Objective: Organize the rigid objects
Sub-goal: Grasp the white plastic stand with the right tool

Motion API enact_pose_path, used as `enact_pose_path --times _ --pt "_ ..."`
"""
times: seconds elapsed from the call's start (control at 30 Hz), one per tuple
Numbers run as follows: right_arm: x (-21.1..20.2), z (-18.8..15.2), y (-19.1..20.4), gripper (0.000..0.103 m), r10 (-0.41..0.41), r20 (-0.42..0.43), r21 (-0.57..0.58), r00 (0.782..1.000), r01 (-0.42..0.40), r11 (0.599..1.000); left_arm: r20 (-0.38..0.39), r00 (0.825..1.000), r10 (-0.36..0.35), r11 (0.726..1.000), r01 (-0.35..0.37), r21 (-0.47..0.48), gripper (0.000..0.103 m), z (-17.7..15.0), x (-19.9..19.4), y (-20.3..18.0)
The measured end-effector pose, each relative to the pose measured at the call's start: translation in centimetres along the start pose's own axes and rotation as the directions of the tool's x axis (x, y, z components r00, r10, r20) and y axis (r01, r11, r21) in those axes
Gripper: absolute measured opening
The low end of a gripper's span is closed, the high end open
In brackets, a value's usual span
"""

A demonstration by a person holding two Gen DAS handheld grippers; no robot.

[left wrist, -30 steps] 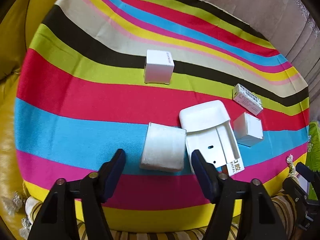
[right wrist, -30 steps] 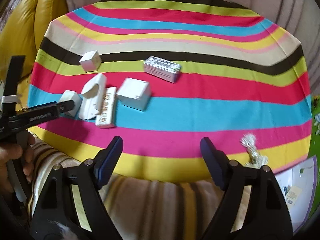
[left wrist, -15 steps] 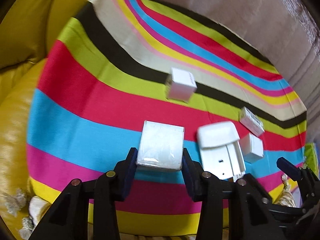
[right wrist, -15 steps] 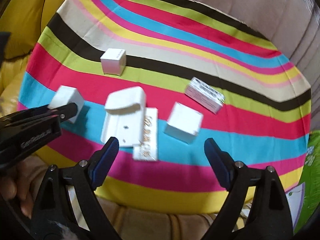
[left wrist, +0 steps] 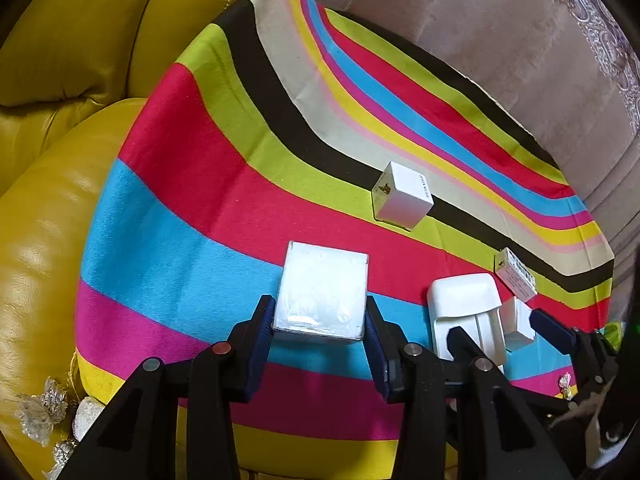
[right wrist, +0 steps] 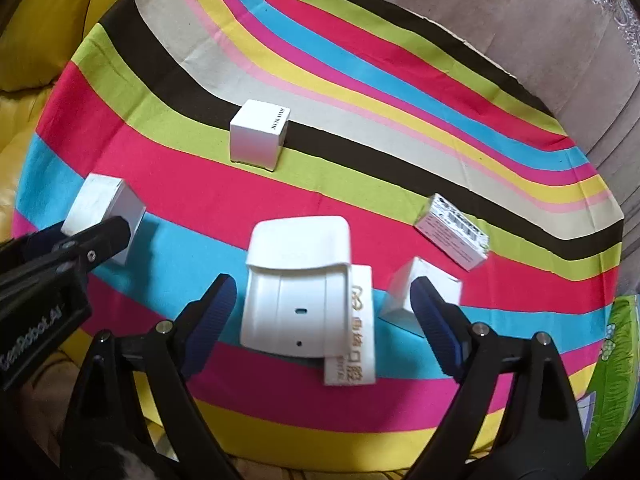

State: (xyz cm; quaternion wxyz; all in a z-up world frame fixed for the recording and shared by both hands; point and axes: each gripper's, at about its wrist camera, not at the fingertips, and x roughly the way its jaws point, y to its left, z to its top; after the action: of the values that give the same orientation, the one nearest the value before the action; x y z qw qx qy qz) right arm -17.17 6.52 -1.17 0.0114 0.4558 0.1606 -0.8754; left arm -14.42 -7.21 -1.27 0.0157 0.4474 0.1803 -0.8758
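My left gripper is shut on a white square box, held over the blue stripe of the striped cloth; the box also shows at the left of the right wrist view. My right gripper is open, its fingers either side of a white curved plastic holder lying on a flat white box with gold print. A small white cube box lies by the right finger. A white box with black text stands farther back. A printed white carton lies to the right.
The striped cloth covers a round surface. A yellow leather sofa is at the left, a beige upholstered backrest behind. A green printed item lies at the right edge. Small silvery ornaments hang at the near left rim.
My left gripper has closed on the white square box and carried it left. My right gripper has moved forward over the holder, still open.
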Motion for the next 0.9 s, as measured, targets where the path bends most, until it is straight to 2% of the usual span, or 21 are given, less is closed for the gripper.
enact_pose_path --times 0.47,0.73,0.77,0.83,0.87,0.9 --pt "2.8 1.1 1.6 0.091 -0.089 -0.067 -0.037 0.994 0.087 0.996 -0.012 0.999 -0.034 0.999 0.034 -0.002 0.044 0.0 0.9 0.1" --pt "3.4 1.2 1.3 0.091 -0.080 -0.066 -0.021 0.995 0.079 0.997 -0.013 0.999 -0.035 0.999 0.036 0.004 0.044 -0.2 0.8 0.3" --pt "3.4 1.2 1.1 0.089 -0.070 -0.067 -0.014 0.995 0.070 0.997 -0.013 0.999 -0.036 0.999 0.036 0.004 0.044 -0.2 0.8 0.3" --pt "3.3 1.1 0.9 0.079 -0.022 -0.064 -0.003 0.998 0.022 1.000 -0.012 0.999 -0.035 0.999 0.035 0.004 0.044 -0.2 0.8 0.3" --pt "3.2 1.1 1.0 0.070 -0.012 -0.062 -0.005 0.998 0.012 1.000 -0.011 0.999 -0.035 0.999 0.035 0.005 0.044 -0.2 0.8 0.3" --pt "3.1 1.1 1.2 0.069 -0.013 -0.059 -0.012 0.998 0.013 1.000 -0.010 0.999 -0.035 0.999 0.035 0.005 0.044 -0.2 0.8 0.3"
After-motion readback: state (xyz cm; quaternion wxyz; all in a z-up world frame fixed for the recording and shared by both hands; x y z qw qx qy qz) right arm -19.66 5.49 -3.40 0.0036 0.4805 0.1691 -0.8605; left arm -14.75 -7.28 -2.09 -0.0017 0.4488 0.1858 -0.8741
